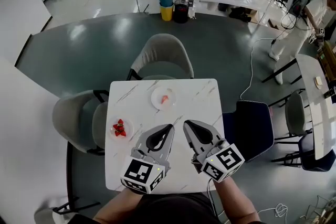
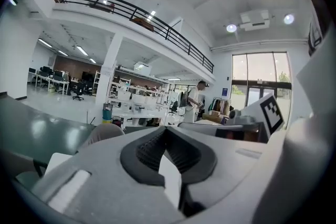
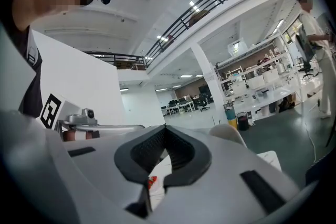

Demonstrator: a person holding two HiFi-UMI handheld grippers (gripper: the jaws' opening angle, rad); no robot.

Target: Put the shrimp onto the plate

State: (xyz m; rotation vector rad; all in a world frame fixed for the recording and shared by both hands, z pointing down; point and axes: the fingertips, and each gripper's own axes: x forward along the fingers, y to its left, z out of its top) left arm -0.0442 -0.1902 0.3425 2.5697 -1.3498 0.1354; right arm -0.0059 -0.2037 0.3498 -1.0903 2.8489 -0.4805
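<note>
A white plate (image 1: 158, 103) stands on the far middle of the marble table (image 1: 202, 93), and a small pink shrimp (image 1: 165, 99) lies on it. A second small dish (image 1: 127, 132) at the table's left holds several red pieces (image 1: 119, 128). My left gripper (image 1: 170, 126) and right gripper (image 1: 185, 123) hover side by side over the near half of the table, short of the plate. Both are shut with nothing between the pads. The left gripper view shows its jaws (image 2: 167, 128) closed and tilted up at the room. In the right gripper view, a bit of red (image 3: 151, 181) shows under the closed jaws (image 3: 165, 127).
Grey chairs stand at the table's far side (image 1: 164, 53) and left side (image 1: 79, 118), and a dark blue chair (image 1: 251, 126) at its right. A person (image 1: 302, 21) stands by desks at the far right. The person's arms come in over the near table edge.
</note>
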